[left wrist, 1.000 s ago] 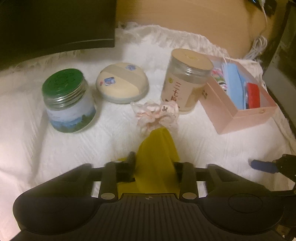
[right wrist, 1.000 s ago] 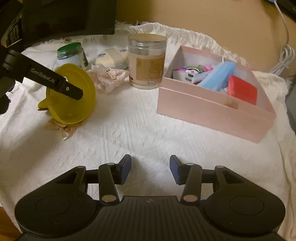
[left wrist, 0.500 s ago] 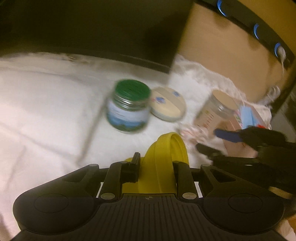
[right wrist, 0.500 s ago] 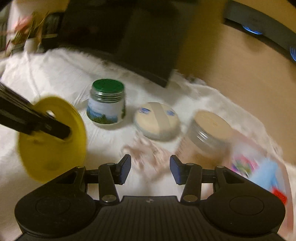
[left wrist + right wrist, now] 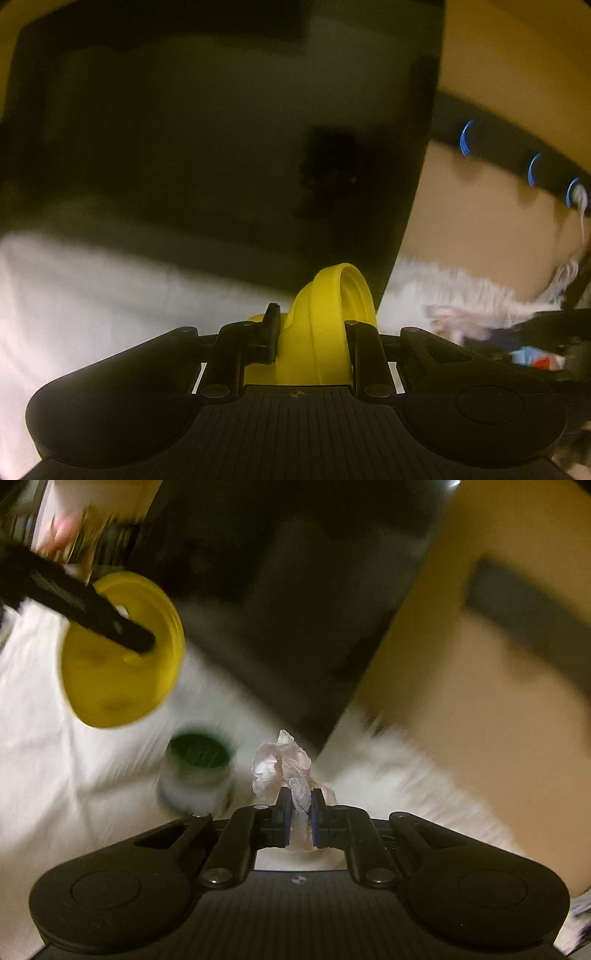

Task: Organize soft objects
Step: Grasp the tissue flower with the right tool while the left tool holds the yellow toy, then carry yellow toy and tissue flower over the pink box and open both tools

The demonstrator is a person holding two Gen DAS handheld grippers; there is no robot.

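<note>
White cloth (image 5: 33, 738), left gripper (image 5: 312, 343) pinching yellow funnel (image 5: 325, 317), right gripper (image 5: 298, 812) pinching pink scrunchie (image 5: 282, 771)

jar (image 5: 195, 771) on cloth (image 5: 55, 760) | scrunchie (image 5: 284, 764) right of jar | funnel (image 5: 118, 653) above-left | monitor (image 5: 288, 602) behind

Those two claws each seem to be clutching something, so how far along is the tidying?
Midway, I'd judge. Nothing visibly put away in these blurry views. In hand: the right claw is shut on the pale scrunchie, lifted above the white cloth; the left claw is shut on the yellow funnel, also held up. Left: both still need setting down somewhere. The green-lidded jar stands untouched.
</note>
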